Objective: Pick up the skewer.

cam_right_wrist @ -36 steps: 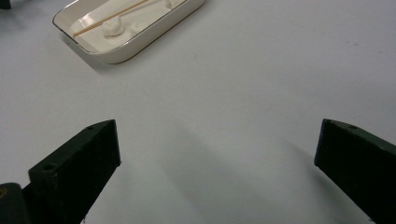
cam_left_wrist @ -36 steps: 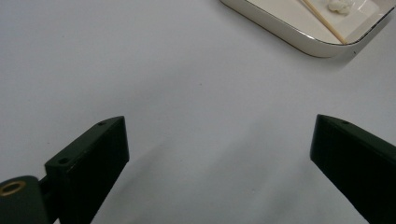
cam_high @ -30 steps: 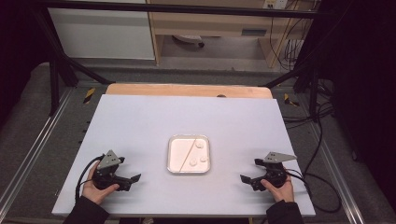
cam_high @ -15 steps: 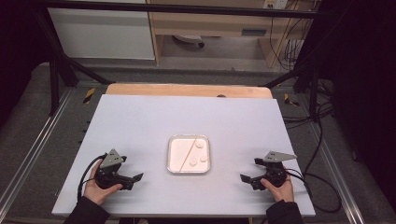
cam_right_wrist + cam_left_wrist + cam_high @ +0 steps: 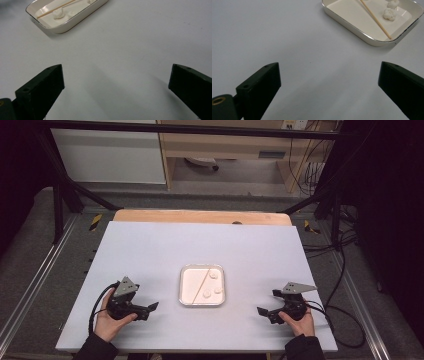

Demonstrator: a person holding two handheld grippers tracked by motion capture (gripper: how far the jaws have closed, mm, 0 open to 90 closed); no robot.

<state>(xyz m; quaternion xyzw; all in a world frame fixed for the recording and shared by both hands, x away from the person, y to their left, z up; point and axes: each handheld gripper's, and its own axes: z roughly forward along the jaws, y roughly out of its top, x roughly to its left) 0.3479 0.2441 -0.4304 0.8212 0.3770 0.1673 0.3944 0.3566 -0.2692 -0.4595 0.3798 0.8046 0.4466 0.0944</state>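
- Right now the tray (image 5: 202,285) sits mid-table toward the person's edge, and it is the landmark for everything else.
- Inside the tray lies a thin wooden skewer (image 5: 198,282), flat on the floor of the tray; its long axis runs on a diagonal, from the near-left corner of the tray up toward the far right.
- Three small white lumps (image 5: 213,275) rest on the right-hand side of the tray, beside the skewer, none of them threaded on it.
- Left of the tray, well apart, the left gripper (image 5: 152,306) hangs low over the table (image 5: 150,250), jaws spread wide and empty, pointing at the tray.
- Right of the tray, also well apart, the right gripper (image 5: 260,311) mirrors it, jaws wide, nothing between them.
- My read: this is the approach, nothing is picked up yet.
- Next move likely calls for one gripper to close in across the skewer's length and pinch it near an end, the other to go for a lump.
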